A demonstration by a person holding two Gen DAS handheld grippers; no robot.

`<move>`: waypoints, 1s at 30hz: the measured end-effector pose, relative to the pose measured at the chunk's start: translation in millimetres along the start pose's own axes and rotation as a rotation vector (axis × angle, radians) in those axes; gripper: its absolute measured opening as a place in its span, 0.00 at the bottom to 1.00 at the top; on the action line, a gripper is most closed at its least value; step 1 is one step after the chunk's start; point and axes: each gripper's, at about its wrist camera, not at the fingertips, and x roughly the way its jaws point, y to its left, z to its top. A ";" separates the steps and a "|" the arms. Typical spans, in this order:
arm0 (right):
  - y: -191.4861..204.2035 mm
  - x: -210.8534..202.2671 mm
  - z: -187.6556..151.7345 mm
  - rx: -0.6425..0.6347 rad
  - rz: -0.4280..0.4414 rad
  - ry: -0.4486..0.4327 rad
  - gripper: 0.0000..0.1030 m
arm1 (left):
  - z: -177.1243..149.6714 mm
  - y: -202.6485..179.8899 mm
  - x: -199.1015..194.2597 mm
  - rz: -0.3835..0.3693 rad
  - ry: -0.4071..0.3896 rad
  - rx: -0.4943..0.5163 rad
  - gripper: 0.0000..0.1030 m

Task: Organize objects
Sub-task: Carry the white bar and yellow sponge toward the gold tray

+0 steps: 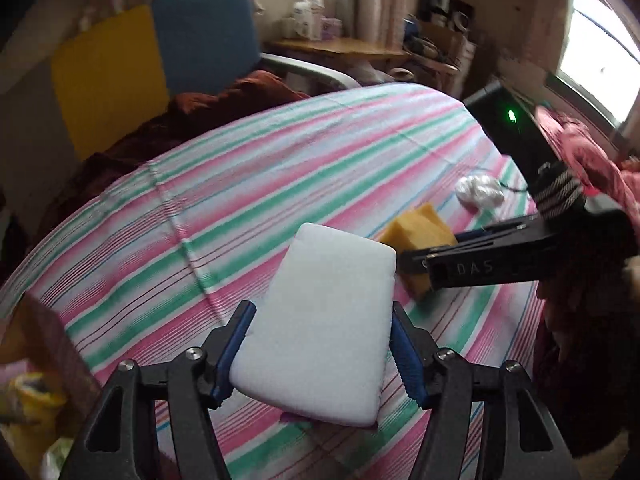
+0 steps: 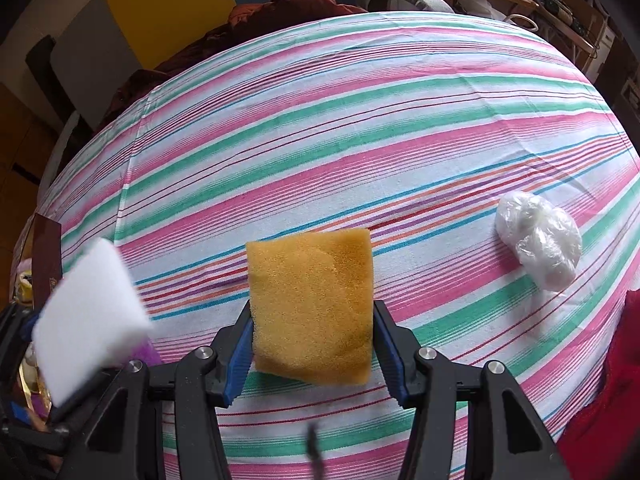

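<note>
My left gripper is shut on a white foam sponge and holds it above the striped tablecloth. The white sponge also shows at the left of the right wrist view. My right gripper is shut on a yellow-orange sponge, held above the cloth; that sponge shows in the left wrist view just right of the white one, with the right gripper's body beside it. A crumpled clear plastic bag lies on the cloth to the right.
A blue and yellow chair back and a dark red blanket stand behind the table. A wooden desk with clutter is at the far back. A brown box and yellow items sit at the left edge.
</note>
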 end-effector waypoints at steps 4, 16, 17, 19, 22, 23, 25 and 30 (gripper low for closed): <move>1.7 -4.2 -0.1 -0.011 0.005 -0.018 0.53 | -15.2 7.7 -24.3 0.063 -0.056 -0.072 0.64; 14.3 -23.7 2.2 -0.036 0.072 -0.117 0.53 | -57.2 40.6 -83.2 0.190 -0.149 -0.220 0.65; 15.6 -26.4 2.1 -0.041 0.075 -0.131 0.53 | -60.8 42.9 -85.7 0.197 -0.151 -0.230 0.65; 19.5 -29.0 2.2 -0.047 0.085 -0.150 0.53 | -67.6 47.9 -91.1 0.207 -0.152 -0.248 0.65; 23.5 -32.5 1.0 -0.059 0.101 -0.169 0.53 | -78.2 53.7 -97.5 0.218 -0.155 -0.271 0.65; 25.3 -34.2 0.3 -0.064 0.107 -0.177 0.53 | -81.6 55.5 -99.3 0.219 -0.155 -0.278 0.65; 28.0 -38.4 -0.7 -0.079 0.121 -0.191 0.53 | -89.1 59.7 -103.1 0.224 -0.156 -0.296 0.65; 39.7 -39.3 -2.7 -0.118 0.136 -0.207 0.53 | -105.3 71.0 -112.8 0.234 -0.158 -0.336 0.65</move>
